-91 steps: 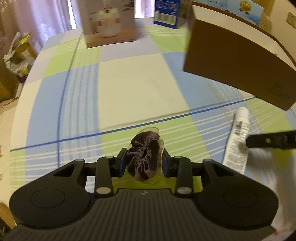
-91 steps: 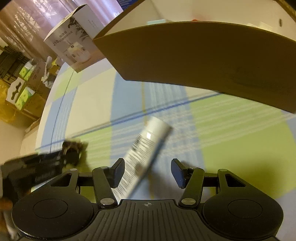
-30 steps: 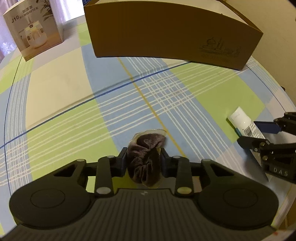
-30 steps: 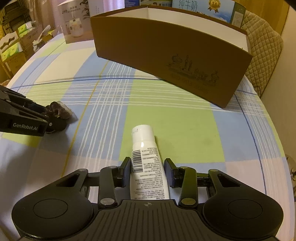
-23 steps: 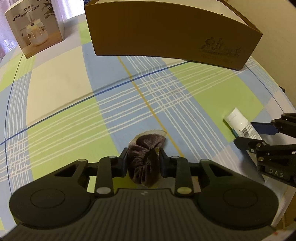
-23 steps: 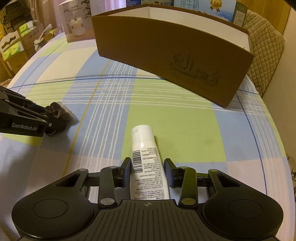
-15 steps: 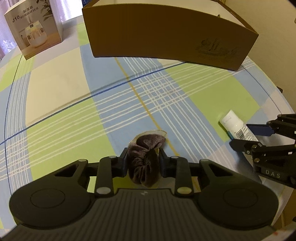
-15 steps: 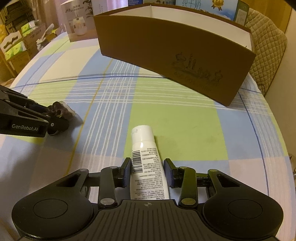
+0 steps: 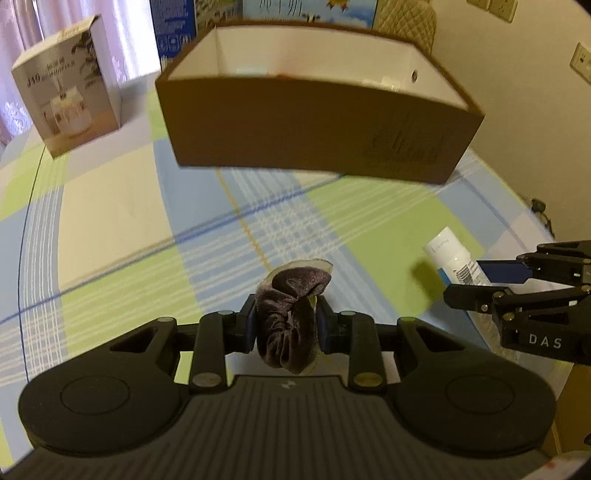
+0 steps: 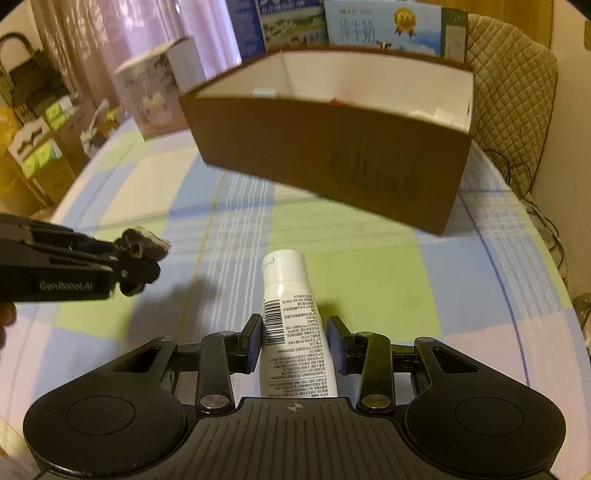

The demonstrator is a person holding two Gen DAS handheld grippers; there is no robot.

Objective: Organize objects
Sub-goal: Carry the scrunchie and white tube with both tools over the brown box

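Note:
My left gripper is shut on a dark brown velvet scrunchie in clear wrapping, held above the checked tablecloth. My right gripper is shut on a white tube with a barcode and small print, its cap pointing forward. Both are lifted off the table. The tube and the right gripper show at the right of the left wrist view. The left gripper with the scrunchie shows at the left of the right wrist view. A brown cardboard box with a white inside stands ahead, open on top.
A white humidifier carton stands left of the brown box. Blue and white cartons line up behind it. A quilted chair back is at the far right. Stacked boxes sit beyond the table's left edge.
Both grippers have risen off the table with their objects and moved toward the brown box, so its white inside now shows. The grips are unchanged.

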